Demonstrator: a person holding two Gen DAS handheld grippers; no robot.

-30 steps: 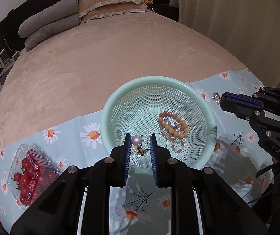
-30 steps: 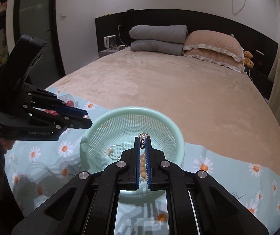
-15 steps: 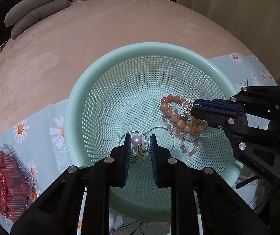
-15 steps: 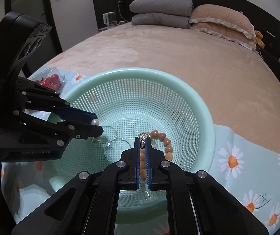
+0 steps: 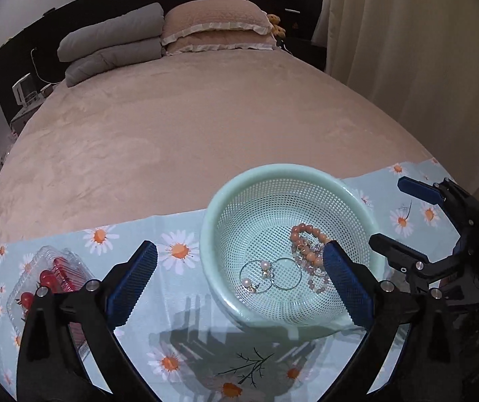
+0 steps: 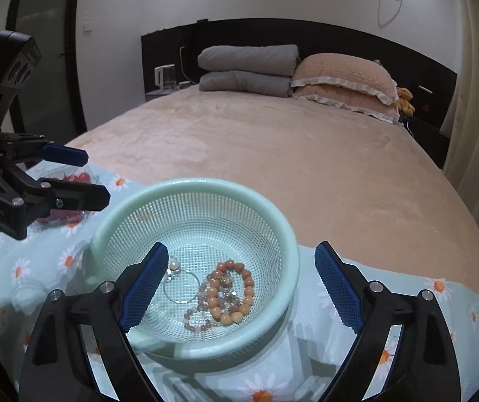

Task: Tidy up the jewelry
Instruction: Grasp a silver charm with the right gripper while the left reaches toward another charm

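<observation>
A pale green mesh basket (image 6: 274, 234) sits on a daisy-print cloth (image 5: 179, 251) at the near edge of a bed. Inside lie an orange bead bracelet (image 6: 236, 288), a paler bead strand (image 6: 199, 321) and two pearl hoop earrings (image 5: 266, 274), all loose on the basket floor. The left gripper (image 5: 239, 284) is spread wide, holding nothing, one finger left of the rim, one over the right side. The right gripper (image 6: 241, 288) is equally wide and empty. A clear box of tomatoes (image 5: 43, 281) rests far left. Beyond the basket, bare tan blanket (image 6: 273, 154) stretches to the pillows (image 6: 343, 80).
</observation>
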